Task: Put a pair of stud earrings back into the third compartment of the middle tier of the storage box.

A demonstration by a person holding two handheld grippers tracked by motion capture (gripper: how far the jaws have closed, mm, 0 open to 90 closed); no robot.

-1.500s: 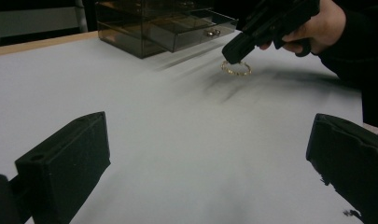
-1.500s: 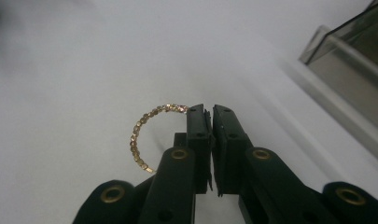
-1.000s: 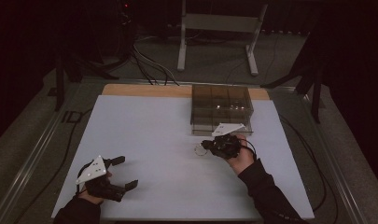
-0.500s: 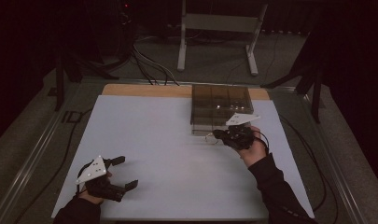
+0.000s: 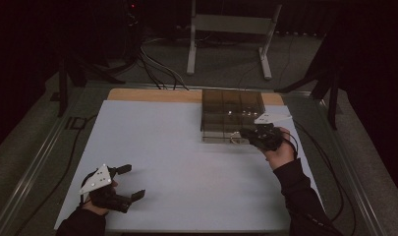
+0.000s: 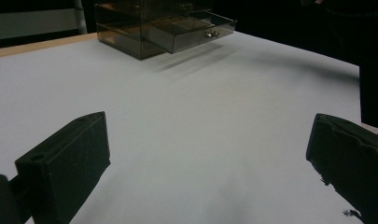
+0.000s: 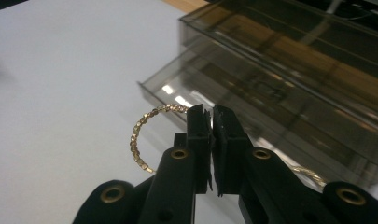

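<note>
Right gripper (image 7: 211, 116) shifting farther from person, now at open drawer (image 7: 210, 100) of smoked organizer (image 5: 232, 114); left gripper (image 5: 130, 183) staying put, jaws spread wide, holding nothing. Right jaws clamping gold bead bracelet (image 7: 142, 135), loop hanging beside drawer front, above counter (image 5: 186, 147). Judging: pickup finished, carry nearly finished; lowering into drawer, letting go, likely closing remaining.

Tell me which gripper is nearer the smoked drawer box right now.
Right. The right gripper hangs at the open drawer of the drawer box, pinching a gold bracelet. The left gripper sits open at the table's near-left corner.
</note>
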